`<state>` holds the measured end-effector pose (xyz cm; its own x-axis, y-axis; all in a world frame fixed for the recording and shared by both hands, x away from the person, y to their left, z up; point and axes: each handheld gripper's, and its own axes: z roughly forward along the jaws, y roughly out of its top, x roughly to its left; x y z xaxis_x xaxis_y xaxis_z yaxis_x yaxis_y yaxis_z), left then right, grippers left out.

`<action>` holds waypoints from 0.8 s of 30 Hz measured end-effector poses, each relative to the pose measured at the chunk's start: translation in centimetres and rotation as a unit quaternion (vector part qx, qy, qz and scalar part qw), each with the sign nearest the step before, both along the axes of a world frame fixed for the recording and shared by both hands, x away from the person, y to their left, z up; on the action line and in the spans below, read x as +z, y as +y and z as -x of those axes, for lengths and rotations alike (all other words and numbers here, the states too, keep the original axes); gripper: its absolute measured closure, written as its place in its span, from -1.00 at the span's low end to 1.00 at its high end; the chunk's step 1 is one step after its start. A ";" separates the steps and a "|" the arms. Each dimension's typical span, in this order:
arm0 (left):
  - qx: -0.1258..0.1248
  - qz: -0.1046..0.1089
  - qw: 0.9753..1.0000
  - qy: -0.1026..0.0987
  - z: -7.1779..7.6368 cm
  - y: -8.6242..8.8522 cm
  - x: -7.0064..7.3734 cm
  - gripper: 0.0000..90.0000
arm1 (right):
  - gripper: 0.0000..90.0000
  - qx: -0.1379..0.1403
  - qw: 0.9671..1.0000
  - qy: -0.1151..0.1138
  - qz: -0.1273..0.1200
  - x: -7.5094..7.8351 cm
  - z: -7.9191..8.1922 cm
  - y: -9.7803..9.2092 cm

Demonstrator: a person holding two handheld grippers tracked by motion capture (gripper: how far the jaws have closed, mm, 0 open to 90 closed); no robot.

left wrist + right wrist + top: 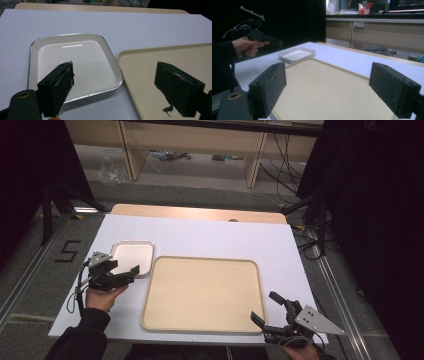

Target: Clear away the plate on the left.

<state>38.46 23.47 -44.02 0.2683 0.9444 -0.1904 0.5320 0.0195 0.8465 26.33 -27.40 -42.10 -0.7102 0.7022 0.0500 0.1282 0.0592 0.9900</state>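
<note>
left gripper [131, 270] held above the table's left side, jaws apart, aimed at the white dish [131, 256], which sits just beside the beige tray [202, 292]. right gripper [265, 307] low at the tray's near right corner, jaws apart, nothing held.

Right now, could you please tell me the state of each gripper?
Left gripper: open, holding nothing, above the white dish.
Right gripper: open, holding nothing, at the tray.

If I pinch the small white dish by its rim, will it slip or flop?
The white dish looks rigid, so it probably won't flop. Its glossy face and shiny rim suggest it may slip between the pads. Being shallow and flat-bottomed, it should slide rather than tip if the left gripper pushes it.
</note>
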 end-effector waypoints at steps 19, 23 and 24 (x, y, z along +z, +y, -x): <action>0.069 -0.014 0.997 0.027 -3.6 3.6 -1.1 -0.62 | -0.67 0.002 1.000 -0.005 -0.004 0.0 0.0 0.0; 0.076 -0.019 0.996 0.043 -4.6 4.3 -1.5 -0.60 | -0.67 0.002 1.000 -0.005 -0.005 0.0 0.0 0.0; 0.076 -0.022 0.996 0.047 -4.9 4.4 -1.6 -0.59 | -0.67 0.002 1.000 -0.004 -0.004 0.0 0.0 0.0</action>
